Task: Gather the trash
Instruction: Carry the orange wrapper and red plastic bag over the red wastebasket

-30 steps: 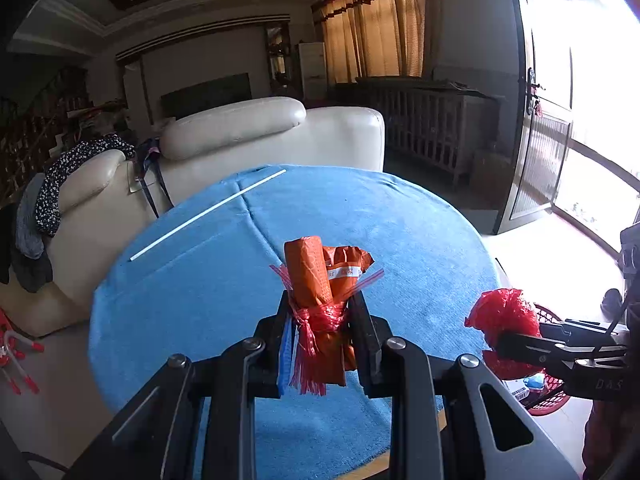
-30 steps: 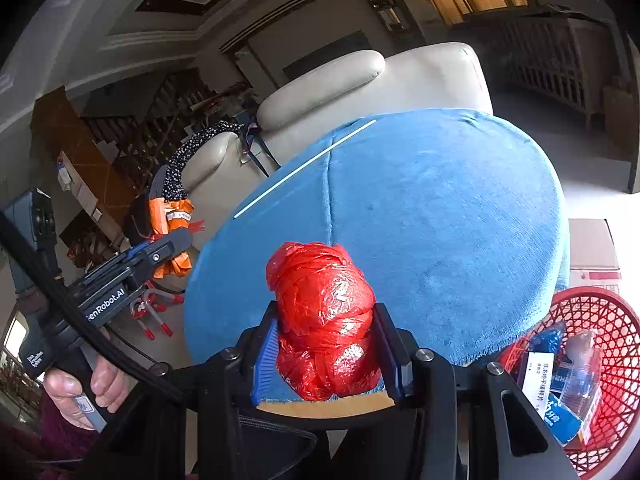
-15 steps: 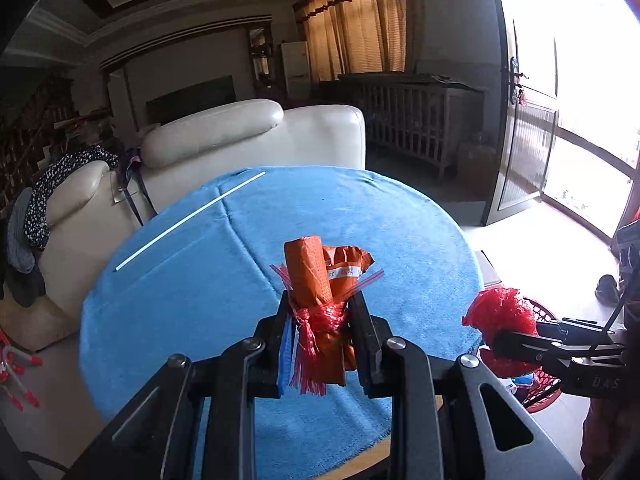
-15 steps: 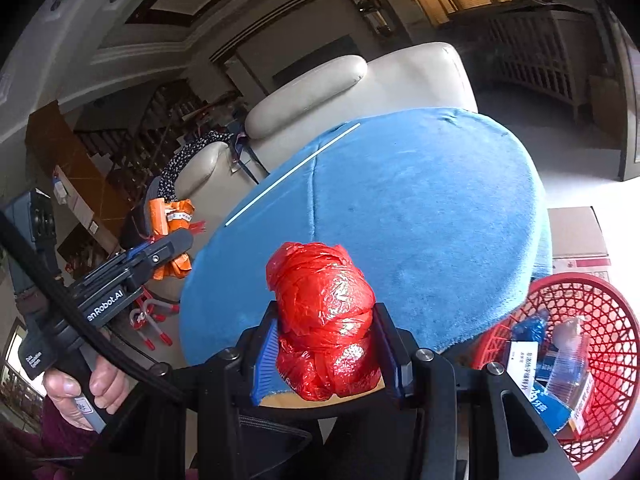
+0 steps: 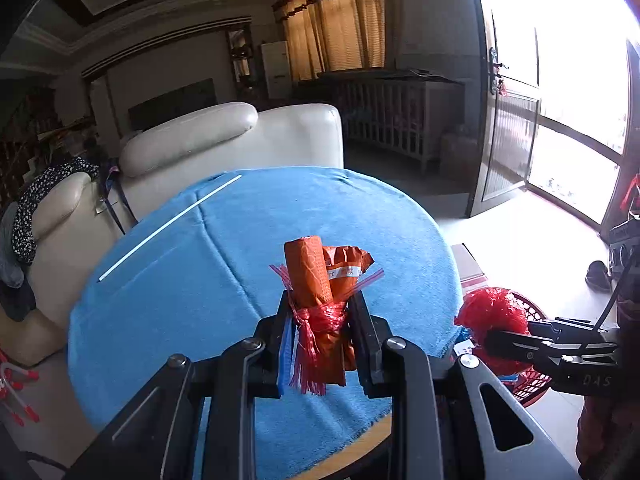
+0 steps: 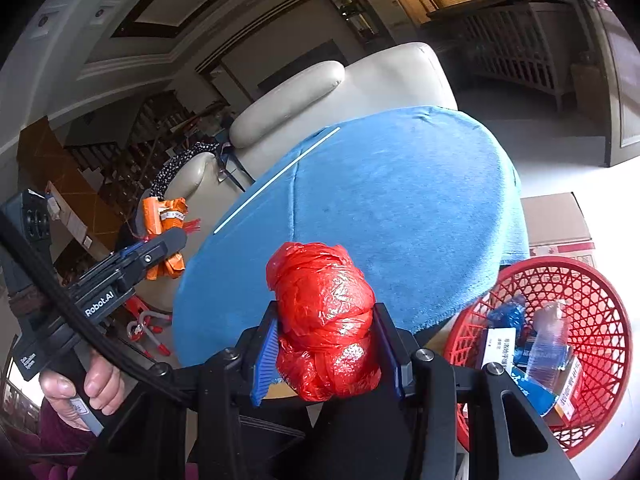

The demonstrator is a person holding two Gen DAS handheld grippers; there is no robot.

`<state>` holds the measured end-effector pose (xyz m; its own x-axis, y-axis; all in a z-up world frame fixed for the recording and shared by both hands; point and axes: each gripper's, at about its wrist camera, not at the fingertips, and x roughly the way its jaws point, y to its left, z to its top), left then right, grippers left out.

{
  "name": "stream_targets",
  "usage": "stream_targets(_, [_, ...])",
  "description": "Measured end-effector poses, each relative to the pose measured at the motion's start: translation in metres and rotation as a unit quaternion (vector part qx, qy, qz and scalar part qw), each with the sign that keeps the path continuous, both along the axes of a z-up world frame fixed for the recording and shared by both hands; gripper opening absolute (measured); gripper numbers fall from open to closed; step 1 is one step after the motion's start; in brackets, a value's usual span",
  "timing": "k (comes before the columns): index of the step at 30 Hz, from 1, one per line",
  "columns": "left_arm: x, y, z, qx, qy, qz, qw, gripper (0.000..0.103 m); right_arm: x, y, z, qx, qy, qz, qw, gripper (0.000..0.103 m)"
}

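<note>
My left gripper [image 5: 320, 320] is shut on an orange wrapper bundle [image 5: 316, 280] tied with red plastic, held above the near edge of the blue round table [image 5: 200, 300]. The bundle also shows in the right wrist view [image 6: 164, 216]. My right gripper [image 6: 326, 332] is shut on a crumpled red plastic bag [image 6: 324, 316], held off the table's near right edge, beside the red basket [image 6: 600, 308]. The bag also shows in the left wrist view [image 5: 492, 316]. The basket holds several pieces of trash, among them a clear bottle [image 6: 548, 340].
A white straw [image 5: 168, 228] lies on the far left of the table. A cream sofa [image 5: 224, 140] stands behind the table. A cardboard box [image 6: 556, 220] lies on the floor beyond the basket. A glass door [image 5: 560, 120] is at the right.
Both grippers have drawn back from the table with their loads. In the right wrist view the red basket has come further into sight and closer.
</note>
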<state>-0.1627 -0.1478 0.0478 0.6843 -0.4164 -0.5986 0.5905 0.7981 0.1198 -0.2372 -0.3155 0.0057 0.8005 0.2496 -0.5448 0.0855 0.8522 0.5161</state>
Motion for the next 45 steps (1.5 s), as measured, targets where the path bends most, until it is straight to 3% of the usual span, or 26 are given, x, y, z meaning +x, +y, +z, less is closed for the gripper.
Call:
stream_targets(20, [-0.005, -0.013, -0.012, 0.016, 0.020, -0.013, 0.9996, 0.027, -0.014, -0.012, 0.002, 0.002, -0.001, -0.017, 1.000, 0.047])
stream_targets(45, [-0.009, -0.037, -0.030, 0.071, 0.024, -0.038, 0.9965, 0.027, -0.019, -0.023, -0.015, 0.015, 0.018, -0.028, 0.999, 0.047])
